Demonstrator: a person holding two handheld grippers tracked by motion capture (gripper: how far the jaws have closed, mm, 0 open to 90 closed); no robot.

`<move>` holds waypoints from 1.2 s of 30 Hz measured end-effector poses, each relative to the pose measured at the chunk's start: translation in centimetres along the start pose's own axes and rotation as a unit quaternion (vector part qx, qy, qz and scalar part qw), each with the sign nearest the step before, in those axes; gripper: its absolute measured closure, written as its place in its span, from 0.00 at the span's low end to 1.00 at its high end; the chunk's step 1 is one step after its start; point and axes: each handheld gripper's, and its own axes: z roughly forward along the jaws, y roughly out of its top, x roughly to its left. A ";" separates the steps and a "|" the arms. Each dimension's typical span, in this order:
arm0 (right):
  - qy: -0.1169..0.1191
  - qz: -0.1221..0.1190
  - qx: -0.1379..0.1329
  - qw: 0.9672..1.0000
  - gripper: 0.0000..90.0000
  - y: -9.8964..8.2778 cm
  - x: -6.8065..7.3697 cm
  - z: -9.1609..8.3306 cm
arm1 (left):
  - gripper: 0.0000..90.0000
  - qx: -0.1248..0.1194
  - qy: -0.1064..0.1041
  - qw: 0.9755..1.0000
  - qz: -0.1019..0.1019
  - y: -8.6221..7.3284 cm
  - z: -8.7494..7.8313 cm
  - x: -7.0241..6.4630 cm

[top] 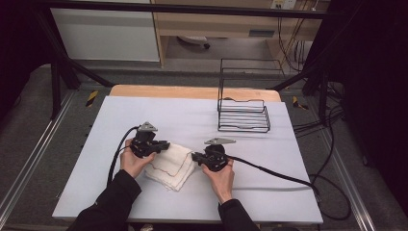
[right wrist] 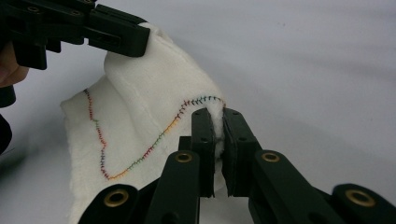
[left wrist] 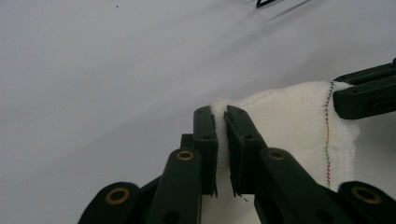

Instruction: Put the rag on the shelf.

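Cloth (top: 171, 166) soft and light, lying folded on table (top: 192, 115) between left gripper (top: 163, 144) and right gripper (top: 195, 157). Pinched tight by left gripper (left wrist: 221, 116) at its near fold. Pinched tight too by right gripper (right wrist: 216, 114) at stitched edge; probably floppy, best held by corners.

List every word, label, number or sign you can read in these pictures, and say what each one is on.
None can be read.
Pale plate at the top edge of the high view: any print is too small and blurred to read.
Yellow-and-black striped markers on the floor rails: a warning pattern, no words.
White cloth: multicoloured stitching, no lettering.
Left gripper, right gripper and wire rack: no markings.
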 end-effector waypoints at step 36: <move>0.017 -0.126 -0.149 0.981 0.94 4.8 3.5 -6.2 | 0.92 -0.191 0.021 0.981 0.014 1.4 -7.9 -3.2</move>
